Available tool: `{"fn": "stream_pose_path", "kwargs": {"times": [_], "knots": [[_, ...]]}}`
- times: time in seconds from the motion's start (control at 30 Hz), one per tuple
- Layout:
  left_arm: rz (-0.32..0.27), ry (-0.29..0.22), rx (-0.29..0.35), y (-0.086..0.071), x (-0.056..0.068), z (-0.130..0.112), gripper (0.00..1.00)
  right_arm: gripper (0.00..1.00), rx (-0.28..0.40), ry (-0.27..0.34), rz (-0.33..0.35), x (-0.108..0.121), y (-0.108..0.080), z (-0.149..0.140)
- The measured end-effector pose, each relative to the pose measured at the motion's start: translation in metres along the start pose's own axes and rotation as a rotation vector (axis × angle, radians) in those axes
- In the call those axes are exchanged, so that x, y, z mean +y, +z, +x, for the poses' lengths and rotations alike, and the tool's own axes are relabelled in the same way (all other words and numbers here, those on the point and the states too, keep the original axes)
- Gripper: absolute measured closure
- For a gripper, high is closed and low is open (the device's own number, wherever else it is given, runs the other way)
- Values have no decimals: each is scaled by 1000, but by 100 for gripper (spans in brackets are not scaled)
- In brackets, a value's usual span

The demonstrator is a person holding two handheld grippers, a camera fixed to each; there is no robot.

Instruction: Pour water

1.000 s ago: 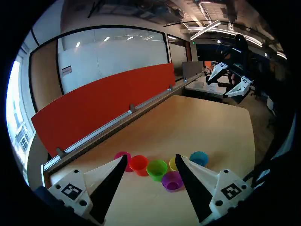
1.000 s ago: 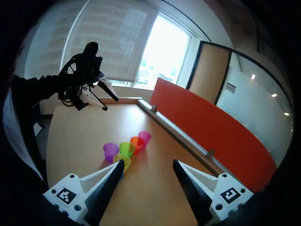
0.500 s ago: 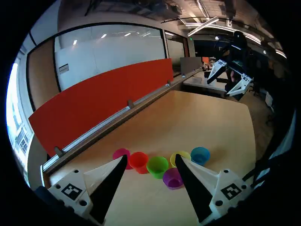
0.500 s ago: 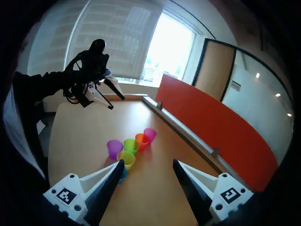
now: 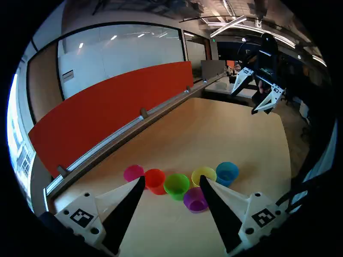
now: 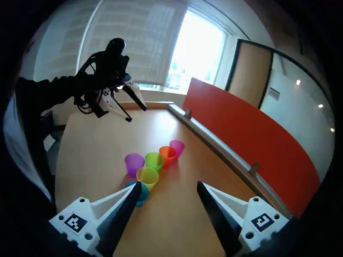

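- The pink cup (image 5: 133, 172) stands at the left end of a row on the wooden tabletop (image 5: 223, 132), low in the left gripper view.
- The orange cup (image 5: 154, 180) and the green cup (image 5: 176, 186) follow it rightward, packed close together.
- The yellow cup (image 5: 203, 175) and the blue cup (image 5: 227, 172) end the row, just beside each other.
- The purple cup (image 5: 195, 199) sits lowest in the frame, below the gap between green and yellow.
- All six are small, plastic and upright with their mouths up. Their contents cannot be made out.
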State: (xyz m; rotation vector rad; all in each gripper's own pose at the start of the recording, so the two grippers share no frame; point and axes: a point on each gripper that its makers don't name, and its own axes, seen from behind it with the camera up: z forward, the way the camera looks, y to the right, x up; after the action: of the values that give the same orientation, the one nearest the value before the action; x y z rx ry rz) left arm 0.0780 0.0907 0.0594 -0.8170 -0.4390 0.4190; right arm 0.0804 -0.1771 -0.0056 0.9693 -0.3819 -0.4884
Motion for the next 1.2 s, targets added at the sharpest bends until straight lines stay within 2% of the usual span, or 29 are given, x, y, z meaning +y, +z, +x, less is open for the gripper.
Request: {"fn": "stream_pose_path", "kwargs": {"times": [0.3, 0.67, 1.2], "knots": [[-3, -14, 5, 3, -1, -5, 6, 0, -14, 28, 43, -12, 24, -16], [-5, -7, 0, 8, 0, -9, 6, 0, -40, 40, 97, -29, 54, -35], [-10, -6, 8, 10, 4, -1, 6, 0, -84, 57, 171, -50, 86, -60]]}}
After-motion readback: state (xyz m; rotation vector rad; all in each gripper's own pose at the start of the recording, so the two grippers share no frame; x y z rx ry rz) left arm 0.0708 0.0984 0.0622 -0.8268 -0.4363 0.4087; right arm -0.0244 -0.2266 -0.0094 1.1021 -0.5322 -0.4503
